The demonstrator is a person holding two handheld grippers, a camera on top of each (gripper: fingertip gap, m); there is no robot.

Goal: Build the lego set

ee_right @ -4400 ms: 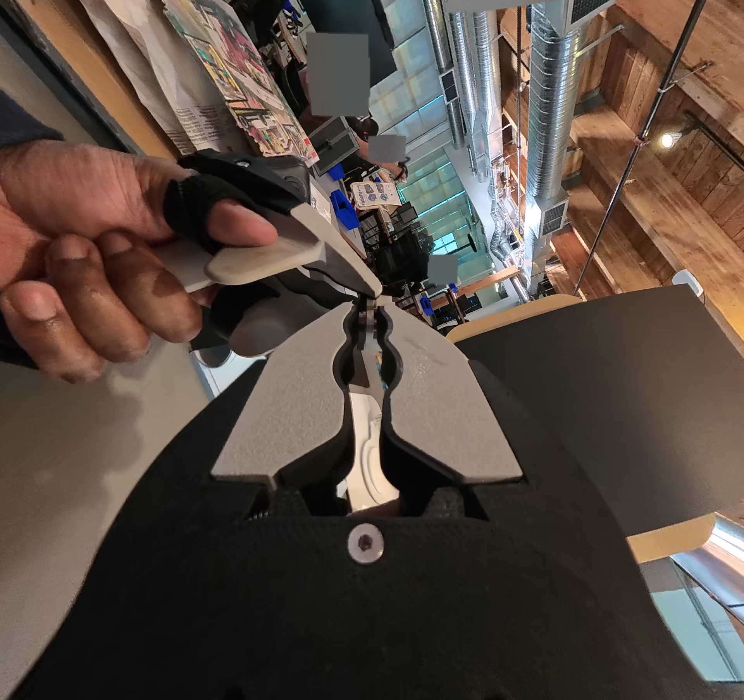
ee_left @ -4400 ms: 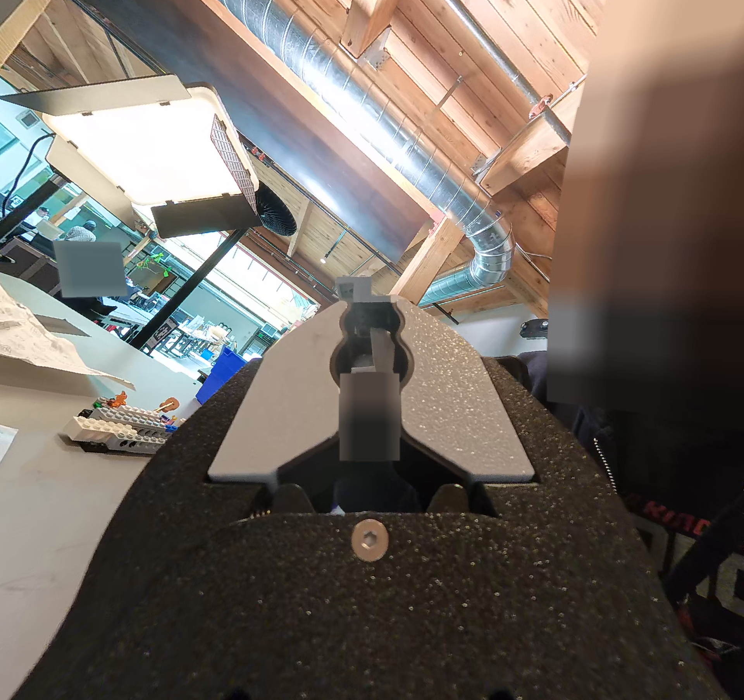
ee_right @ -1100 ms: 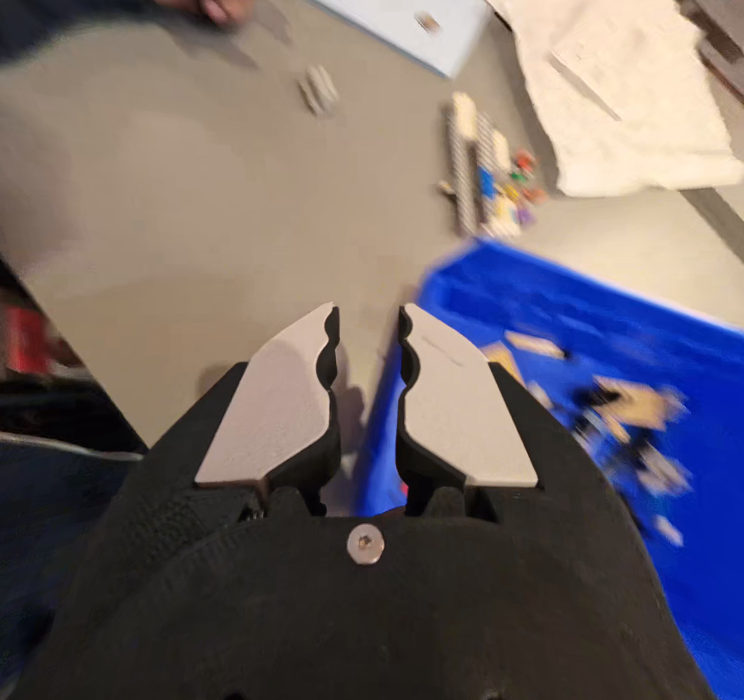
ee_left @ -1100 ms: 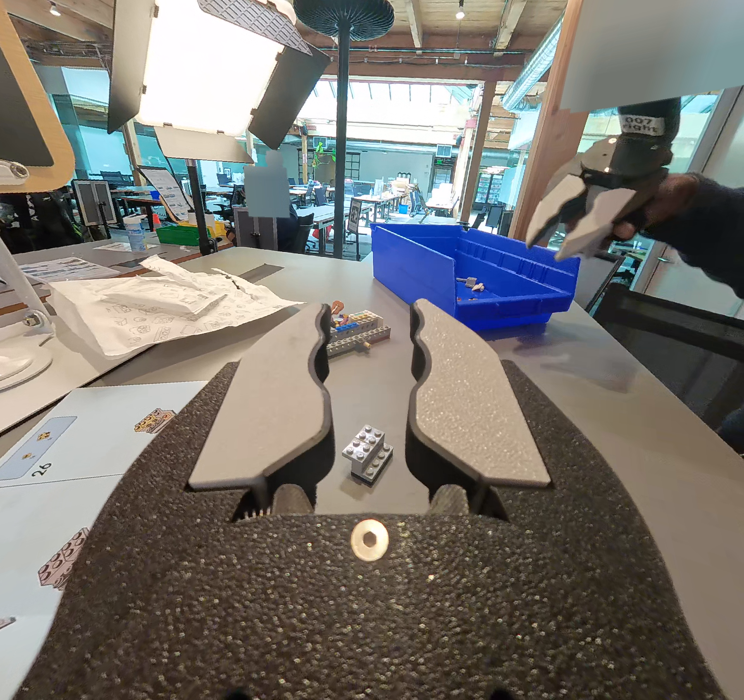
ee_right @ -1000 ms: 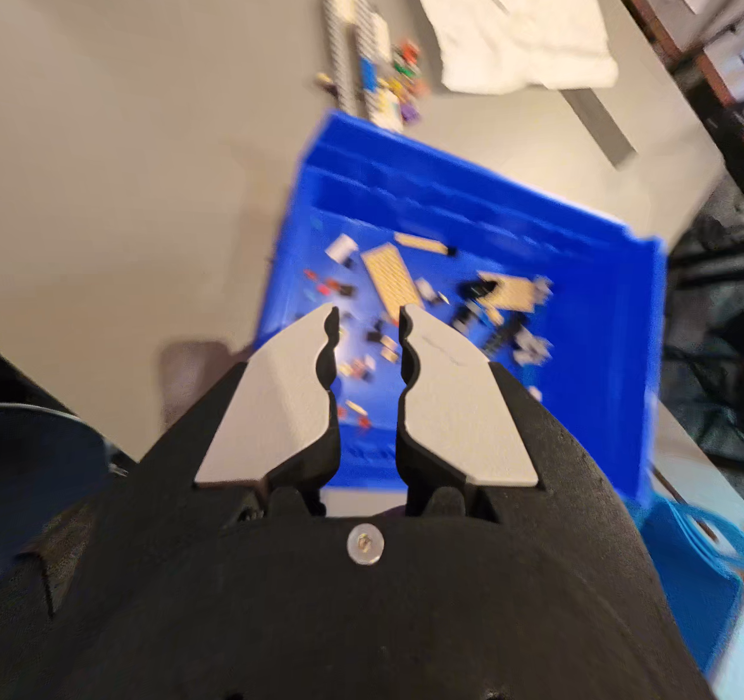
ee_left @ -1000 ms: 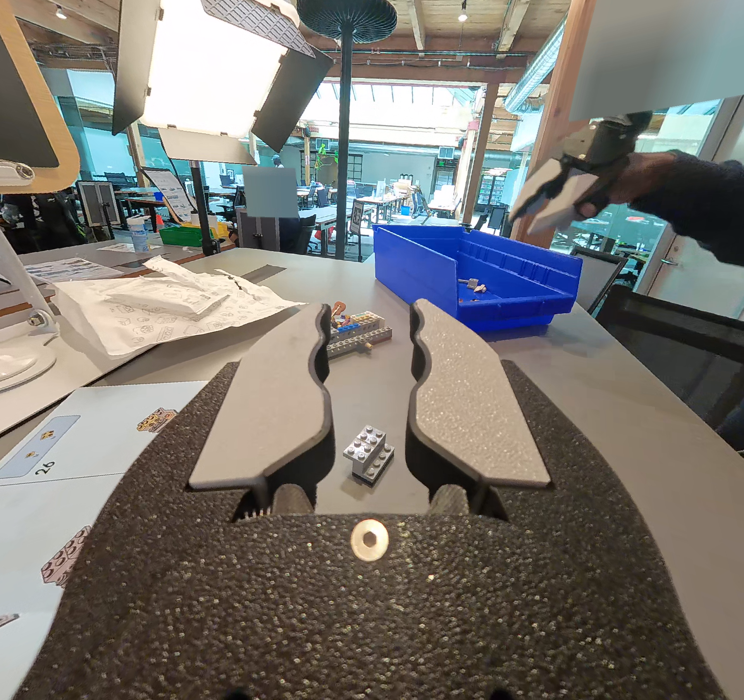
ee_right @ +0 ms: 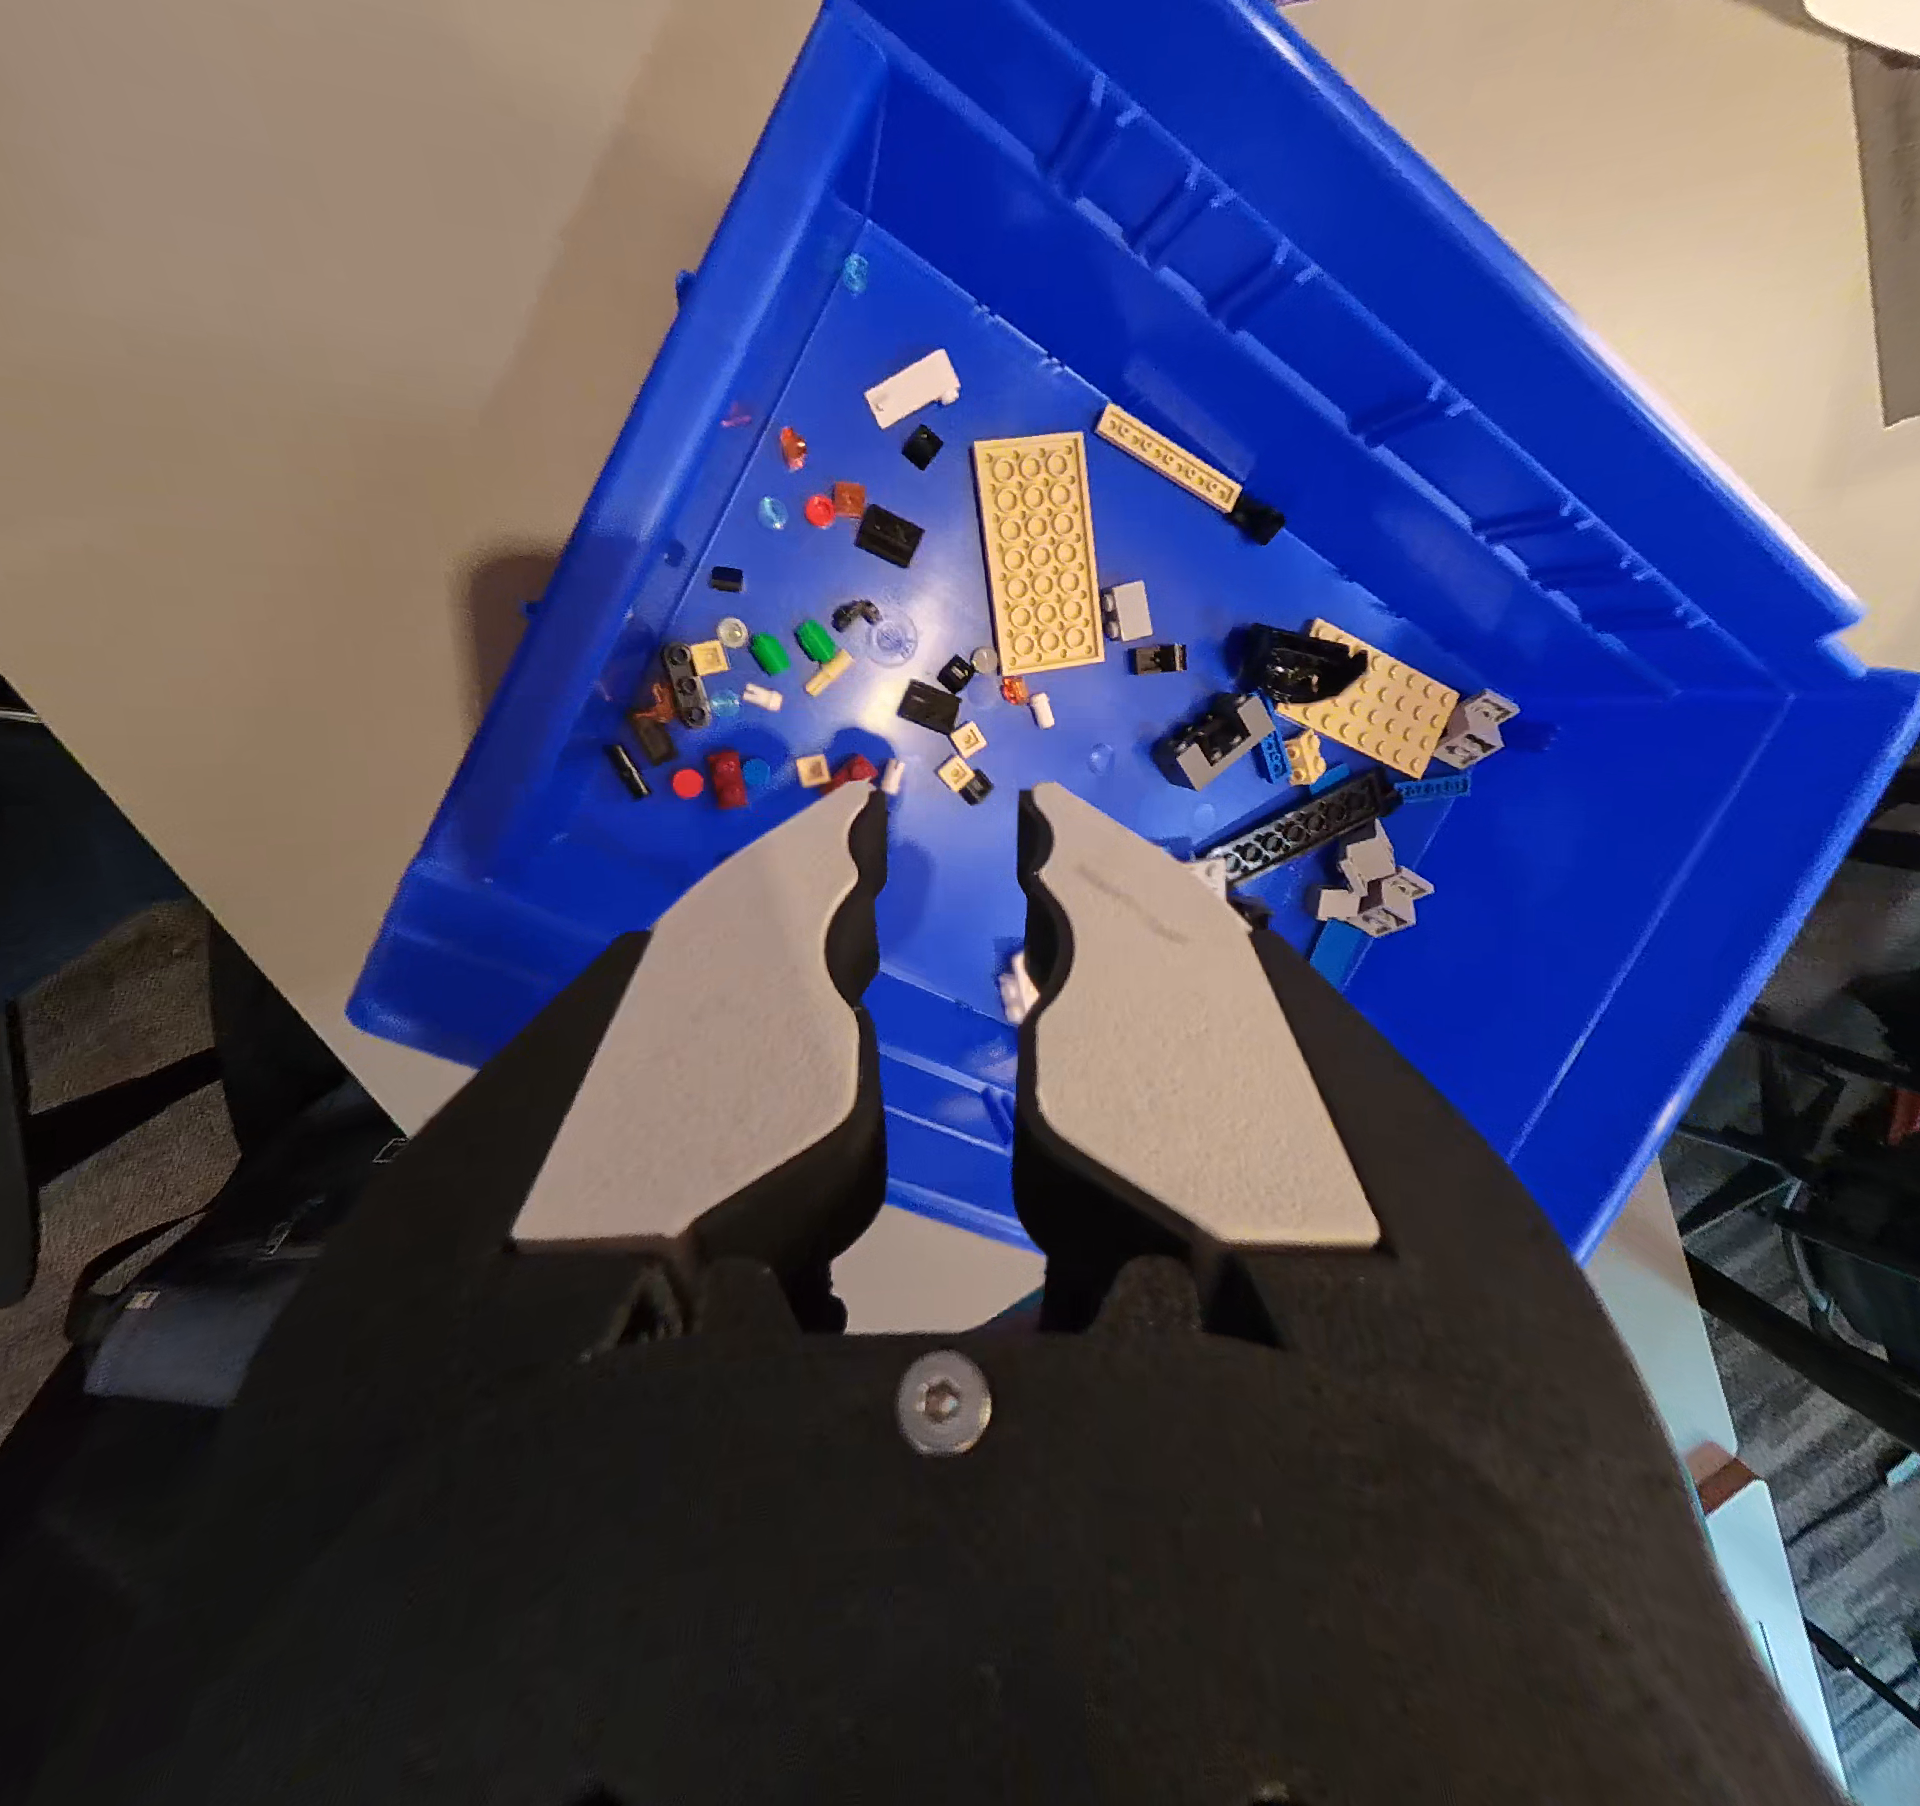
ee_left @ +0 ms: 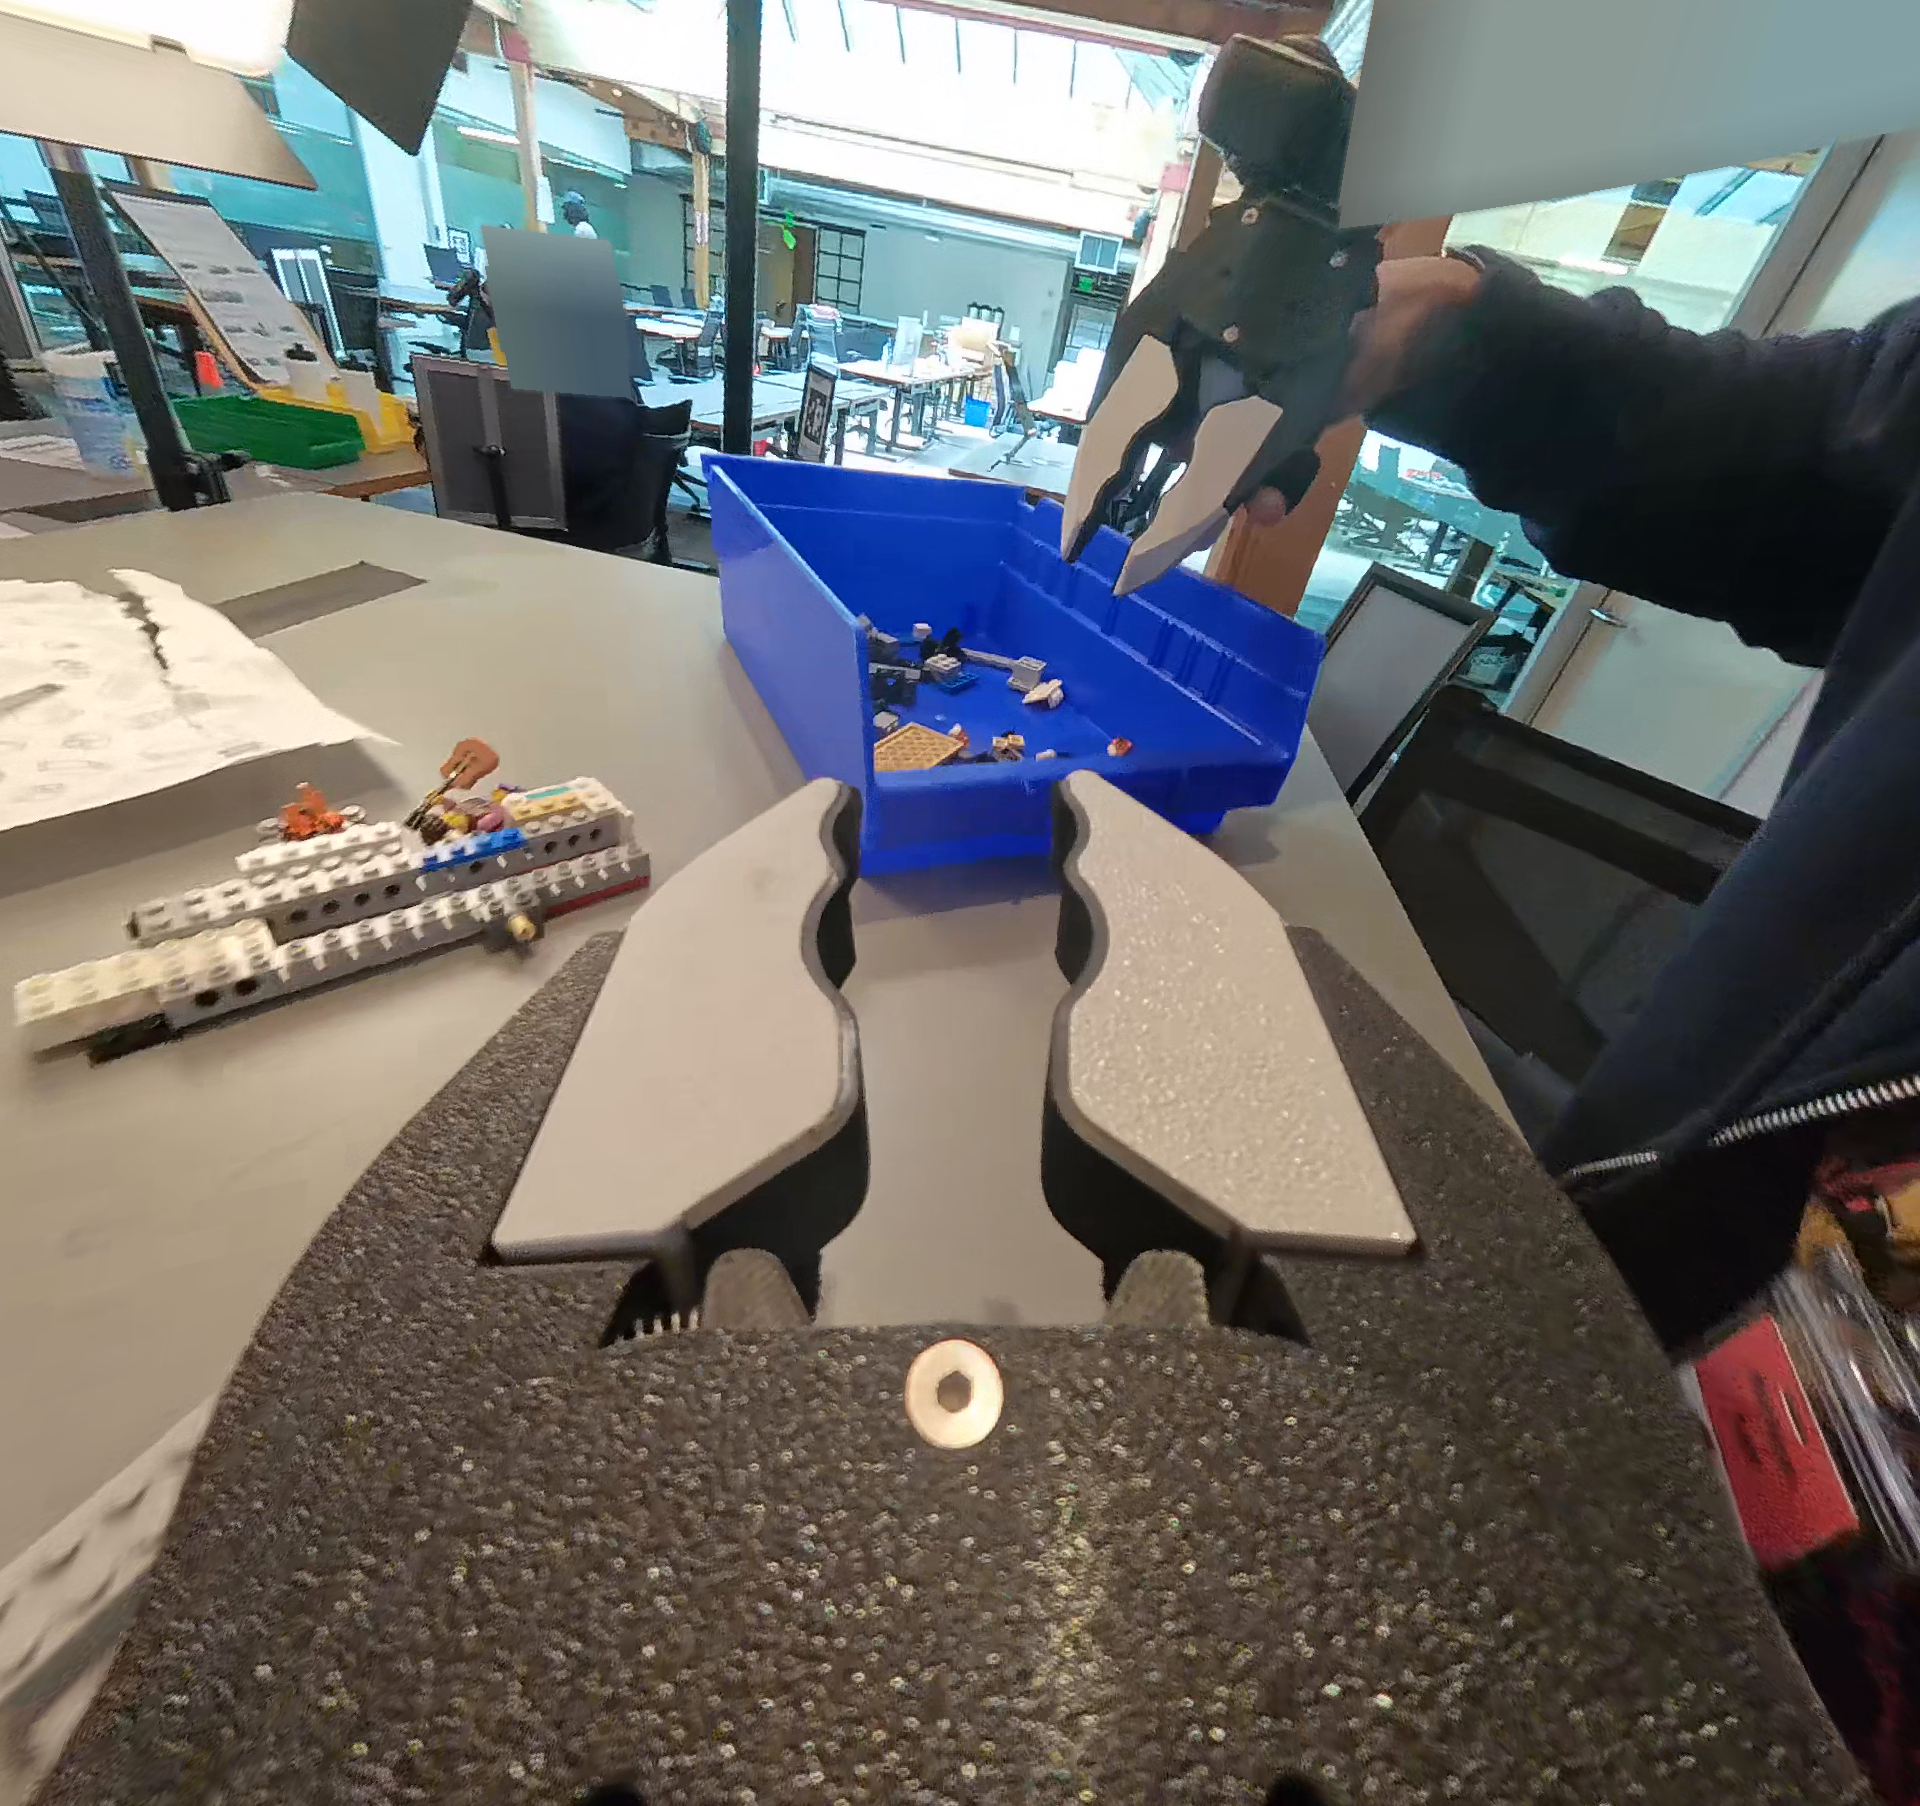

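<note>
1. My left gripper (ee_left: 951, 811): jaws apart, nothing between them, low over the grey table (ee_left: 520, 634), pointing at the near wall of the blue plastic bin (ee_left: 935, 811).
2. My right gripper (ee_right: 951, 800): jaws apart, nothing gripped, hanging above the bin's interior, over loose small bricks (ee_right: 935, 707).
3. In the bin: large tan studded plate (ee_right: 1039, 551) mid-floor, black beam (ee_right: 1309, 831) toward the right wall.
4. Grey-white brick assembly (ee_left: 343, 915) lies left of the bin; white printed sheet (ee_left: 125, 686) sits toward the table's left edge.
</note>
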